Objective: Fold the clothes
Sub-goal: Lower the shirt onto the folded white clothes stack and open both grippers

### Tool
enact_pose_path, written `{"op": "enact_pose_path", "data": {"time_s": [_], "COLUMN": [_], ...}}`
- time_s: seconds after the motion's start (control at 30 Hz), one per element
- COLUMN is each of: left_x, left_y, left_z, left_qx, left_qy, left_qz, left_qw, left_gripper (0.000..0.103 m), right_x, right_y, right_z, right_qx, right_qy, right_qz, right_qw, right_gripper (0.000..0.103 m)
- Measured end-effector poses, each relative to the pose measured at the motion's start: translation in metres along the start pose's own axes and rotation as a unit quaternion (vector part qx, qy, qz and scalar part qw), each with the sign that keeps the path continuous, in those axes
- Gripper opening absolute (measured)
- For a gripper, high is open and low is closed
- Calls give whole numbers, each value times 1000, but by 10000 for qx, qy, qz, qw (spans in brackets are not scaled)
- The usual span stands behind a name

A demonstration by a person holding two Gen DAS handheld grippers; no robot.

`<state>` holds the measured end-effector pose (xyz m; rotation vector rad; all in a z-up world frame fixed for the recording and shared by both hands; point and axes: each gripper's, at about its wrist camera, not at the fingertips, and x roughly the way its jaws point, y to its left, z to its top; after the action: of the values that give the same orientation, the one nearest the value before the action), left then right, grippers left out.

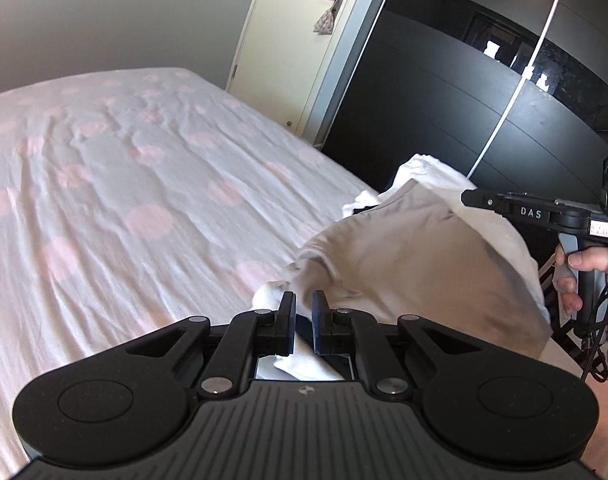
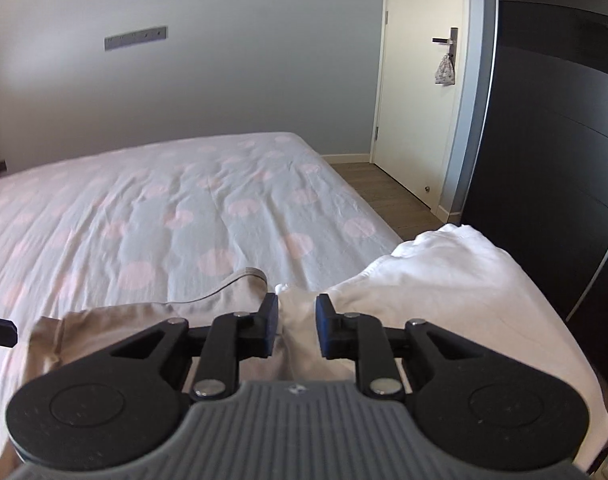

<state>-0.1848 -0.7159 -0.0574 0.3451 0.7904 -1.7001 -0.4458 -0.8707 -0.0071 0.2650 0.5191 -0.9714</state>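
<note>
Seen from the left wrist camera, the left gripper (image 1: 303, 303) sits low over the near edge of a bed (image 1: 115, 184) covered in a white sheet with pale pink dots. Its two black fingers (image 1: 288, 312) stand nearly together, with a strip of white cloth (image 1: 308, 354) running between them, so they appear clamped on it. Just beyond and to the right, a beige garment (image 1: 416, 256) is lifted into a rounded mound, with a white garment (image 1: 436, 178) bunched behind it. At the far right, the right gripper (image 1: 474, 198) reaches in over the mound, held by a hand (image 1: 584, 280) on its handle; whether its fingers are parted cannot be told from here. A dark wardrobe (image 1: 444, 112) and a pale door (image 1: 304, 40) stand behind.

From the right wrist camera, the right gripper (image 2: 295, 312) hovers over the same near edge. Its fingers (image 2: 268, 320) are spread apart, with a fold of pale cloth lying in the gap, touching neither pad clearly. The beige garment (image 2: 143, 320) lies to the left, its collar edge curling on the sheet. The white garment (image 2: 436, 272) is heaped to the right, at the bed's corner beside the wardrobe (image 2: 552, 160).
</note>
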Motion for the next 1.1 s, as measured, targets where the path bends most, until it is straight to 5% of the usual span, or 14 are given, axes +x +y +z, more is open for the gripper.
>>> {"op": "enact_pose_path", "data": {"time_s": [0.3, 0.53, 1.0, 1.07, 1.1], "left_x": [-13, 15, 21, 9, 2], "left_y": [-55, -62, -72, -76, -78], "left_z": [-7, -20, -29, -30, -30], "left_qx": [395, 468, 543, 572, 595], "left_qy": [-145, 251, 545, 450, 382], "left_qz": [-174, 2, 303, 374, 415], "left_qw": [9990, 9986, 9966, 9966, 9966], "left_gripper": [6, 6, 7, 7, 9], "right_x": [-19, -29, -21, -34, -43], "right_y": [8, 16, 0, 9, 13], "right_z": [-38, -69, -69, -63, -62], "right_qx": [-125, -255, 501, 403, 385], "right_qy": [110, 232, 460, 452, 406], "right_qz": [167, 289, 394, 321, 292], "right_qw": [9997, 9990, 9969, 9977, 9980], "right_gripper": [15, 9, 9, 17, 34]}}
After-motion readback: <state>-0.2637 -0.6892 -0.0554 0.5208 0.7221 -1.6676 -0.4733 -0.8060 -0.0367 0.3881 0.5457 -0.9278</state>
